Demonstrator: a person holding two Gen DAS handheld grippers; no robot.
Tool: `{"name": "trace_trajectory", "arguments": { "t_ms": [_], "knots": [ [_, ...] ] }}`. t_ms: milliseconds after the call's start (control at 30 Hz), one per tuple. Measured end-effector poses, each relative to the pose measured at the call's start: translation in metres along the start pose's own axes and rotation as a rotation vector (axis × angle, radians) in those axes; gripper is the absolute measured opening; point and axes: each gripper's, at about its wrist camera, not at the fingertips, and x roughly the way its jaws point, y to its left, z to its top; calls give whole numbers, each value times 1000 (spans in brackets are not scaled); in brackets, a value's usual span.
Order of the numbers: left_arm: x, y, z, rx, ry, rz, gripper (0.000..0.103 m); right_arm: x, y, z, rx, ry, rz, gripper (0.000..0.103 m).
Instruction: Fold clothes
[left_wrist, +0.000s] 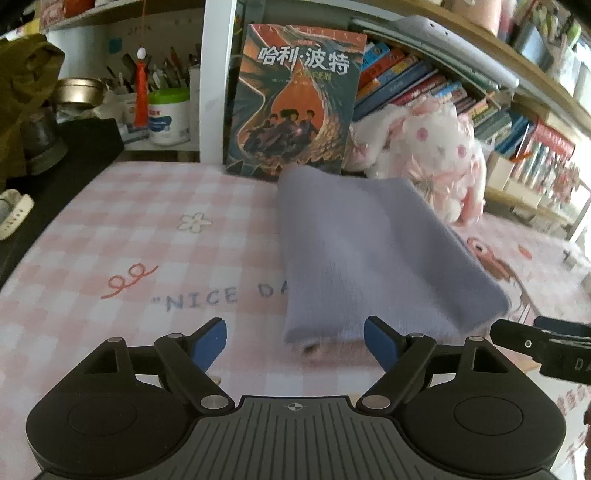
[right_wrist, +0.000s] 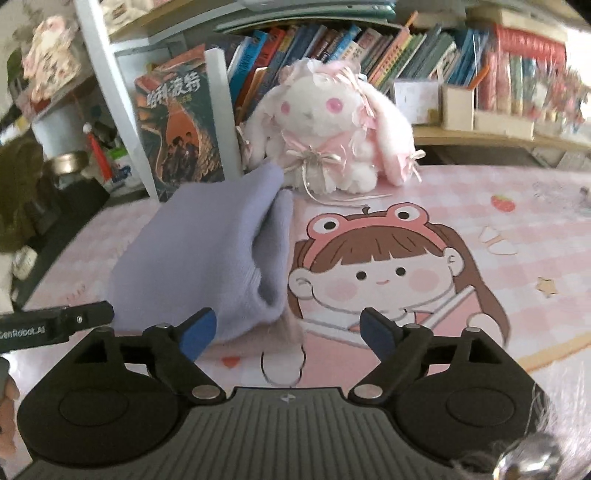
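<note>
A lavender knit garment (left_wrist: 369, 251) lies folded into a long stack on the pink checked table mat (left_wrist: 147, 240). My left gripper (left_wrist: 295, 343) is open just short of its near edge, nothing between its blue fingertips. In the right wrist view the same folded garment (right_wrist: 207, 254) shows its layered open side facing right. There my right gripper (right_wrist: 286, 330) is open at the garment's near right corner, holding nothing. Part of the right gripper's body (left_wrist: 546, 347) shows at the left view's right edge, and the left gripper's body (right_wrist: 55, 325) at the right view's left edge.
A book (left_wrist: 295, 99) stands upright behind the garment. A white and pink plush rabbit (right_wrist: 332, 125) sits next to it. Shelves of books (right_wrist: 406, 44) run along the back. A black object (left_wrist: 55, 177) and jars border the mat's left side. A cartoon girl print (right_wrist: 388, 266) covers the mat's right part.
</note>
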Motion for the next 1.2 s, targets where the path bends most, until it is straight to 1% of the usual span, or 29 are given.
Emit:
{"name": "trace_trajectory", "arguments": {
  "t_ms": [67, 167, 200, 367, 433, 500, 633, 800, 967, 1200],
  "knots": [
    [-5, -2, -5, 9, -2, 2, 85, -7, 9, -6, -28, 3, -25, 88],
    [-12, -5, -12, 20, -5, 3, 90, -13, 17, -14, -38, 11, -47, 90],
    [-15, -6, -14, 24, -6, 3, 92, -16, 19, -17, -36, 13, -50, 91],
    [-26, -9, -24, 21, -10, 8, 96, -29, 25, -29, -16, 17, -80, 96],
    [-30, -9, -28, 16, -15, 12, 100, -33, 27, -34, 0, 16, -96, 98],
    [-33, -10, -32, 22, -14, 23, 102, -37, 28, -39, 12, 14, -109, 99],
    [-37, -9, -36, 40, -5, 35, 103, -42, 32, -48, 18, 15, -135, 101],
    [-39, -7, -37, 54, 0, 56, 103, -44, 39, -55, 8, 26, -142, 103],
    [-41, -6, -36, 57, -2, 57, 103, -43, 43, -53, -5, 24, -151, 103],
    [-39, -8, -36, 76, 2, 55, 103, -43, 49, -51, -27, 20, -139, 103]
  ]
}}
